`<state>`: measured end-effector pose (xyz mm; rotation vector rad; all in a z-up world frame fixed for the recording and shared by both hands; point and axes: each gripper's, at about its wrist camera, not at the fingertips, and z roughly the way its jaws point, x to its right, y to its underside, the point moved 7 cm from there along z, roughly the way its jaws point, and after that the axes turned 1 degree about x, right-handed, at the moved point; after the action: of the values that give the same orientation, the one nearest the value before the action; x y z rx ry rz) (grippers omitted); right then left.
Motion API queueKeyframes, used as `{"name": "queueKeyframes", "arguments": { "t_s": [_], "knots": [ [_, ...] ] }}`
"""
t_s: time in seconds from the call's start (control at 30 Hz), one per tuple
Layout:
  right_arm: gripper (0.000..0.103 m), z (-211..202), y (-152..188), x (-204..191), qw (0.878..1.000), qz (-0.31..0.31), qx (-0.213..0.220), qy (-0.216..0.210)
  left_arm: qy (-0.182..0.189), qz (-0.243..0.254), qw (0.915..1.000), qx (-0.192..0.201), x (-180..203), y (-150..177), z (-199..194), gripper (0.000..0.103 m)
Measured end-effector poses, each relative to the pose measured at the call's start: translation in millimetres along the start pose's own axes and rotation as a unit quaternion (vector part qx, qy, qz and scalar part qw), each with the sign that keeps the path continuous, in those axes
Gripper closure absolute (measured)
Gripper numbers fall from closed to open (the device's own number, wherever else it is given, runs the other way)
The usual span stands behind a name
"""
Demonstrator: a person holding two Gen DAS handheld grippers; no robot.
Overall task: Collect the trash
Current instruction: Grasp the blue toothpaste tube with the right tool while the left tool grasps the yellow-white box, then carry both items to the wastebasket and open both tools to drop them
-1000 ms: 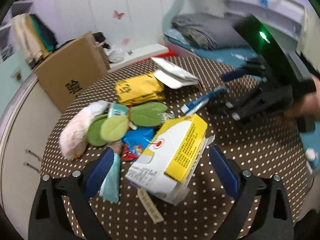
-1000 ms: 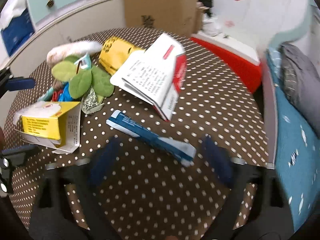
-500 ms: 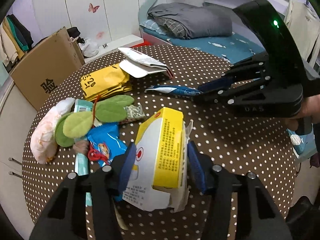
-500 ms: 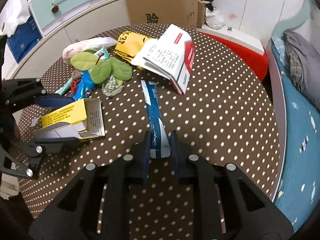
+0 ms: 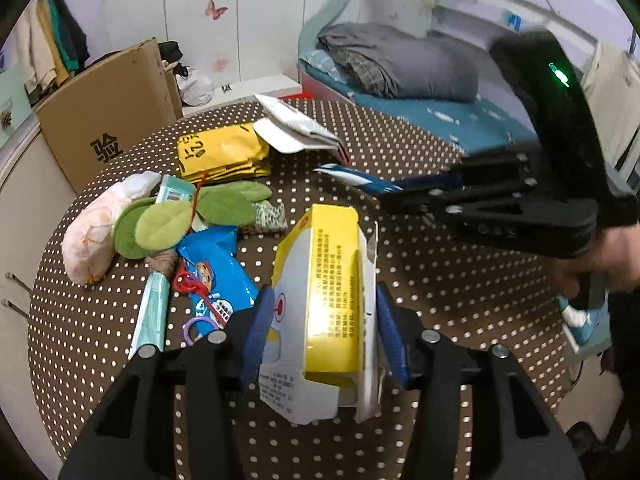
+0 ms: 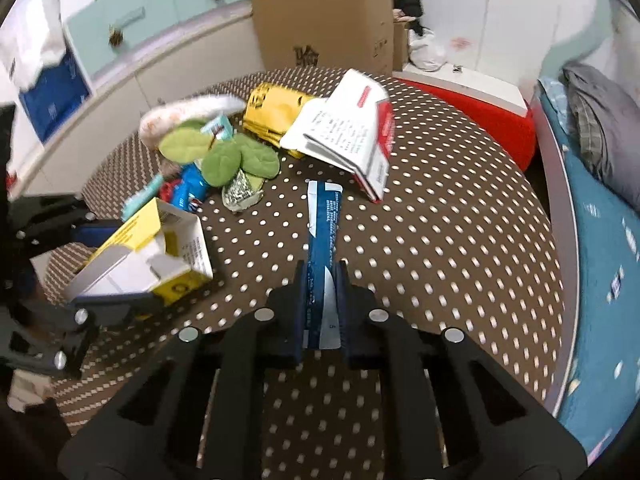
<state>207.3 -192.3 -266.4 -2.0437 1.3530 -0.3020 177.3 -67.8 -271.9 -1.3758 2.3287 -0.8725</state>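
My left gripper (image 5: 322, 336) is shut on a yellow and white carton (image 5: 328, 304), holding it just above the brown dotted round table (image 5: 440, 280). The carton also shows in the right wrist view (image 6: 148, 252). My right gripper (image 6: 321, 300) is shut on a long blue and white wrapper (image 6: 322, 232), which sticks out forward over the table. In the left wrist view the right gripper (image 5: 424, 192) comes in from the right with the wrapper (image 5: 356, 178).
On the table lie a yellow pouch (image 5: 222, 152), a red and white box (image 6: 352, 140), green felt leaves (image 5: 168, 224), a blue snack bag (image 5: 216, 272), a pale plush (image 5: 96, 224) and a teal pack (image 5: 152, 316). A cardboard box (image 5: 104, 116) stands behind; a bed (image 6: 600, 216) is right.
Both grippers closed: the left on the carton, the right on the blue wrapper. Both items now sit lifted a little, and the right gripper has tilted slightly.
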Motion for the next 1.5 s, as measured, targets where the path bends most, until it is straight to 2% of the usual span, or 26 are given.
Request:
{"name": "queueKeyframes", "arguments": {
  "t_s": [0.13, 0.33, 0.53, 0.67, 0.8, 0.93, 1.1, 1.3, 1.37, 1.4, 1.43, 1.47, 1.5],
  "knots": [
    [0.089, -32, 8, 17, 0.998, 0.056, 0.031, -0.022, 0.016, -0.027, 0.9992, 0.025, 3, -9, -16, 0.054],
    [0.089, -71, 13, 37, 0.992, 0.099, 0.075, -0.021, 0.025, -0.036, 0.9970, 0.065, 18, -35, -36, 0.054],
    [0.089, -126, 0, 67, 0.980, 0.133, 0.148, 0.004, 0.019, -0.036, 0.9916, 0.123, 46, -78, -52, 0.054],
    [0.089, -149, 5, 105, 0.969, 0.170, 0.176, 0.033, 0.030, -0.031, 0.9912, 0.125, 74, -101, -40, 0.054],
    [0.089, -152, 37, 166, 0.955, 0.235, 0.169, 0.063, 0.048, -0.024, 0.9920, 0.114, 104, -119, -18, 0.054],
    [0.089, -137, 83, 224, 0.943, 0.290, 0.136, 0.095, 0.066, -0.012, 0.9929, 0.098, 139, -135, 10, 0.054],
    [0.089, -86, 147, 288, 0.923, 0.363, 0.069, 0.109, 0.083, 0.004, 0.9944, 0.066, 175, -143, 47, 0.054],
    [0.089, -27, 196, 325, 0.904, 0.417, 0.016, 0.097, 0.092, 0.017, 0.9953, 0.023, 212, -146, 94, 0.054],
    [0.085, -16, 208, 336, 0.897, 0.432, 0.006, 0.092, 0.095, 0.023, 0.9952, 0.010, 223, -147, 109, 0.054],
    [0.078, -7, 216, 344, 0.891, 0.444, -0.004, 0.090, 0.096, 0.025, 0.9950, 0.005, 229, -148, 116, 0.054],
    [0.044, -3, 221, 350, 0.886, 0.454, -0.007, 0.091, 0.097, 0.027, 0.9949, 0.001, 232, -149, 120, 0.054],
    [0.028, -4, 227, 356, 0.879, 0.467, -0.004, 0.099, 0.098, 0.031, 0.9947, -0.005, 239, -149, 128, 0.054],
    [0.028, -8, 230, 360, 0.874, 0.475, 0.008, 0.105, 0.099, 0.034, 0.9944, -0.011, 245, -149, 134, 0.054]
  ]
}}
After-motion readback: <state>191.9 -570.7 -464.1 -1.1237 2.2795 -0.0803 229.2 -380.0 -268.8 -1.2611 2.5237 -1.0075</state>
